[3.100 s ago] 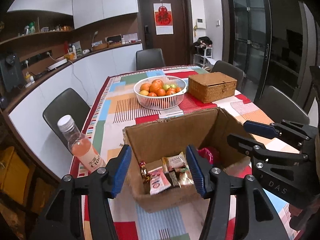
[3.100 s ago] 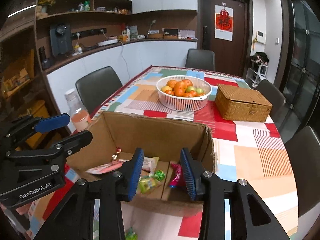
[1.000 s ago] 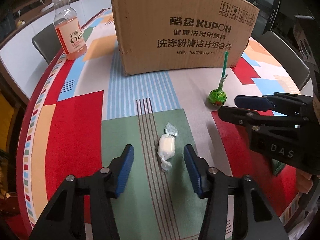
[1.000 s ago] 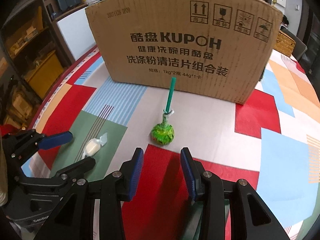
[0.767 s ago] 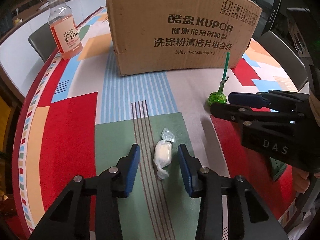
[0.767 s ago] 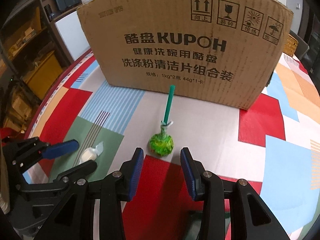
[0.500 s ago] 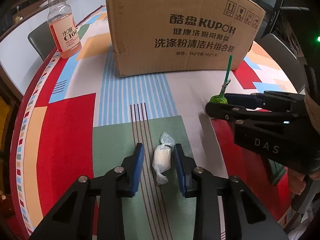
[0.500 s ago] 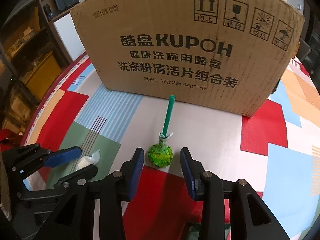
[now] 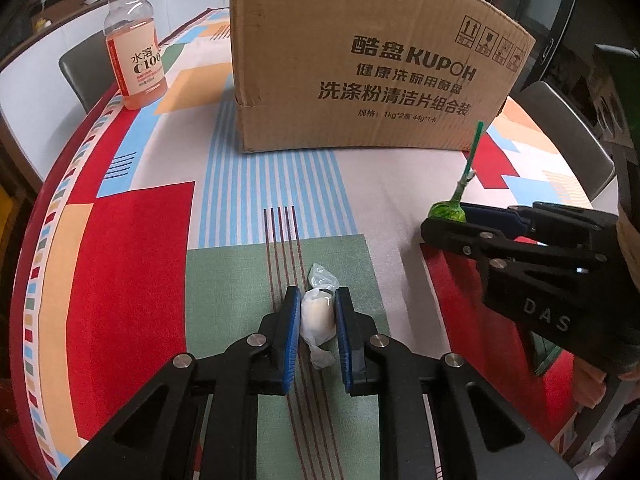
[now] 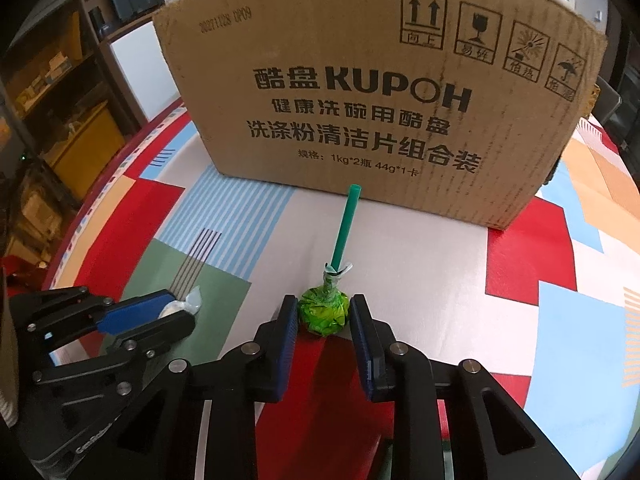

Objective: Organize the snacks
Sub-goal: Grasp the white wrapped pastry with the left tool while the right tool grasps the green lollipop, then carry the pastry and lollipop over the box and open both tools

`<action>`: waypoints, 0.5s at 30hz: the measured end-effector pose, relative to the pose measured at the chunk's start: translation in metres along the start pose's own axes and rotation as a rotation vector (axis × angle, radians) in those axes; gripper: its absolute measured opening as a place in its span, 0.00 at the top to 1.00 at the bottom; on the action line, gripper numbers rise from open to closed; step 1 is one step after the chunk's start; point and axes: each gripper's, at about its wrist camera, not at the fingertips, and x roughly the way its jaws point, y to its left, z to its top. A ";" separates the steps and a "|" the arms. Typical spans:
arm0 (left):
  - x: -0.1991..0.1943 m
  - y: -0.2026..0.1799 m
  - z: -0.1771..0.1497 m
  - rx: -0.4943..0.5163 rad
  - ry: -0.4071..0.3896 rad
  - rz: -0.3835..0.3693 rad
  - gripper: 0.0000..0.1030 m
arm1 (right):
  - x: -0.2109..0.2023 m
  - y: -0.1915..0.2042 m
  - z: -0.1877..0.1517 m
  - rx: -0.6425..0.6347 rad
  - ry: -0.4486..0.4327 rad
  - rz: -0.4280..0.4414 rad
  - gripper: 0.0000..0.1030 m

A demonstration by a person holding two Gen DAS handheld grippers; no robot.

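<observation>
The left gripper (image 9: 317, 312) had its blue pads pressed against both sides of a white wrapped candy (image 9: 317, 314) lying on the green patch of the tablecloth (image 9: 132, 232). The cardboard box (image 9: 372, 68) stood toward the table's far side, a bottle of pink drink (image 9: 135, 40) near the left edge. At the right edge, the right gripper (image 9: 452, 216) bracketed a green lollipop (image 9: 447, 211).
</observation>
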 end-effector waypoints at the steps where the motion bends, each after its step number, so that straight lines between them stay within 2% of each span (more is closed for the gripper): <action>1: -0.002 -0.001 0.000 0.002 -0.005 0.000 0.82 | -0.003 0.000 -0.001 0.002 -0.003 0.004 0.73; 15: -0.058 -0.017 0.008 0.023 -0.146 0.018 0.82 | -0.045 -0.003 -0.003 0.013 -0.084 0.019 0.73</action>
